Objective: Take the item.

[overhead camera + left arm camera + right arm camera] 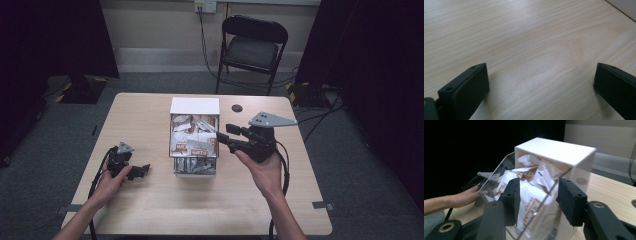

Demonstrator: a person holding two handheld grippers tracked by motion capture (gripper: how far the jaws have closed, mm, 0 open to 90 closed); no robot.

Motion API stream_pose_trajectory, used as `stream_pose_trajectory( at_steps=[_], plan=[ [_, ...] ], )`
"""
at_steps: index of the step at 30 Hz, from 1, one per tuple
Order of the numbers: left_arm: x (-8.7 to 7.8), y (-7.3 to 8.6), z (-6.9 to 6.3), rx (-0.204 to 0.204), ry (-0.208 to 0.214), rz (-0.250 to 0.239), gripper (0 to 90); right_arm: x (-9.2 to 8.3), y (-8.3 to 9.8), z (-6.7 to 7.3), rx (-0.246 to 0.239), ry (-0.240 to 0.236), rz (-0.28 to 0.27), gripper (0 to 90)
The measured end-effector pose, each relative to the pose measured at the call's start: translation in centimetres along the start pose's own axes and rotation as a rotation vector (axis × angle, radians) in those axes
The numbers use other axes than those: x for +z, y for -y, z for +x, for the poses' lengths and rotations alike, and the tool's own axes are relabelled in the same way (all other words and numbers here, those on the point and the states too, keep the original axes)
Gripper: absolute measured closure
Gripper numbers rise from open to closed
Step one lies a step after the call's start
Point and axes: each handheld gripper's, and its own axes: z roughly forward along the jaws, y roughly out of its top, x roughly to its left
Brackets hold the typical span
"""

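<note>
A clear acrylic dispenser box with a white top stands at the centre of the pale wooden counter in the high view, stuffed with brown-and-white paper sachets. The right claw, held in the person's right hand at centre right of the frame, points left toward the box's right side, its fingertips just beside the clear wall. In the right gripper view the box's sloping clear front rises in the middle of the frame, and the right claw has its jaws partly apart, one either side of that front edge; whether the pads press on the plastic cannot be told. The sachets crowd the inside behind the pane. At lower left of the high view the left claw rests low over the counter in the person's left hand, well apart from the box. The left gripper view shows the left claw with jaws wide, nothing between them, bare wood grain below. A black folding chair stands beyond the counter at top centre.
</note>
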Motion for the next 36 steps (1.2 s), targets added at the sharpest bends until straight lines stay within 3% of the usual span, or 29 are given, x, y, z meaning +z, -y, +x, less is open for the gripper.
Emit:
stream_pose_trajectory(
  at_steps=[10,18,28,36],
  plan=[
    [0.0,0.0,0.0,0.000,0.000,0.000,0.0,2.7,-0.3,1.2,-0.025,-0.085,0.085,56.9],
    [0.0,0.0,0.0,0.000,0.000,0.000,0.0,4.2,0.0,1.3,-0.027,-0.134,0.111,60.5],
    [0.0,0.0,0.0,0.000,0.000,0.000,0.0,5.4,1.1,1.3,-0.029,-0.141,0.157,65.7],
    [0.0,0.0,0.0,0.000,0.000,0.000,0.0,5.4,1.1,1.5,-0.034,-0.151,0.182,67.1]
  ],
)
